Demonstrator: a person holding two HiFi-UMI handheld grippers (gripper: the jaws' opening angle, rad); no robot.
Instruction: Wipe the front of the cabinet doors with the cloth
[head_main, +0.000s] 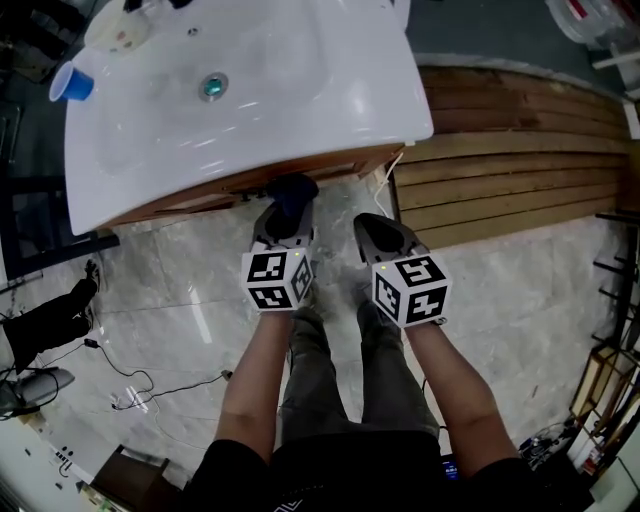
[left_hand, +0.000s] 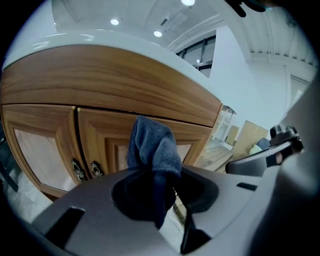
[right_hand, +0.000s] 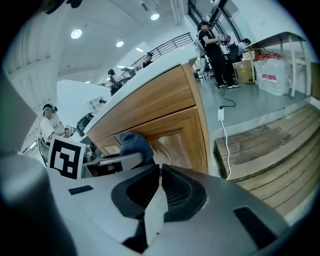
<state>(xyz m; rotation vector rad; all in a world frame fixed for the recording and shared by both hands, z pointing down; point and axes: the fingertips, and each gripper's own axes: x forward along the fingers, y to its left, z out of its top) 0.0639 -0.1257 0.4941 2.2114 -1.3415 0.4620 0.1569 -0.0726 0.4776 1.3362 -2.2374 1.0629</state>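
A dark blue cloth (head_main: 292, 191) is clamped in my left gripper (head_main: 284, 214) and sits close to the wooden cabinet front (head_main: 250, 181) under the white sink top (head_main: 250, 100); whether it touches the wood I cannot tell. In the left gripper view the cloth (left_hand: 152, 145) stands up out of the shut jaws before the right-hand door (left_hand: 107, 142), beside two dark door handles (left_hand: 85, 171). My right gripper (head_main: 366, 224) hovers just to the right, shut and empty. Its own view shows the jaws (right_hand: 159, 172) closed, with the cloth (right_hand: 133, 144) and the cabinet door (right_hand: 176, 134) beyond.
A blue cup (head_main: 71, 85) stands on the sink top's left corner. A wooden plank platform (head_main: 510, 165) lies right of the cabinet, with a white cable (head_main: 386, 184) hanging by the corner. Cables (head_main: 135, 392) lie on the marble floor at left. People (right_hand: 212, 45) stand far behind.
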